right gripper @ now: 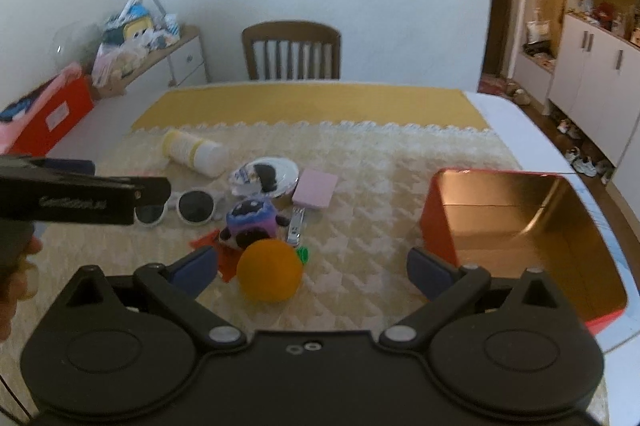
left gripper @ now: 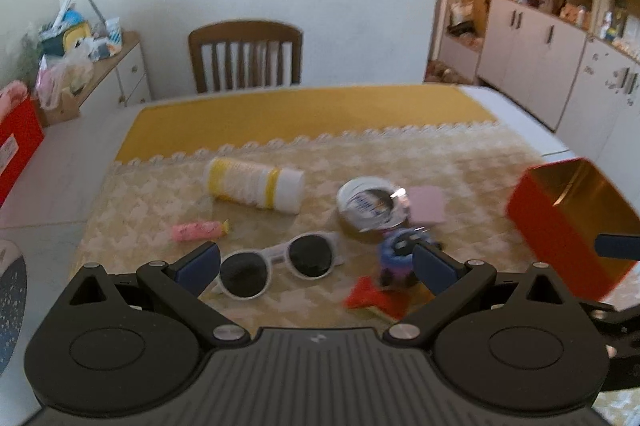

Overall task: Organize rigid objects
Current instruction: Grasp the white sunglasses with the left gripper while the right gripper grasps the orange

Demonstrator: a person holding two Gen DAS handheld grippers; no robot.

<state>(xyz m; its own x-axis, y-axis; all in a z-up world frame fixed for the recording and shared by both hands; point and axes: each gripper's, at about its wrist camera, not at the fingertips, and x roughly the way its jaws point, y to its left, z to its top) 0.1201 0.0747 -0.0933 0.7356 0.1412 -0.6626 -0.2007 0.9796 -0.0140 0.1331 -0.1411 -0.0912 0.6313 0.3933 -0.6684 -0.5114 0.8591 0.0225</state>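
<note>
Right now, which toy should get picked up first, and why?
Probably the orange ball: it lies nearest the open right gripper, just left of its middle, and the red tin beside it is empty. Shift slightly left, lower the fingers around it.

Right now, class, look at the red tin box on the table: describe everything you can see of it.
The red tin box looks like metal: red outside, shiny gold inside. It is rectangular with rounded corners, has no lid on, and appears empty. It stands on the quilted cream table cover near the table's right edge, apart from the clutter. The right gripper hovers open beside it; whether one of the fingers touches its near corner cannot be told.
</note>
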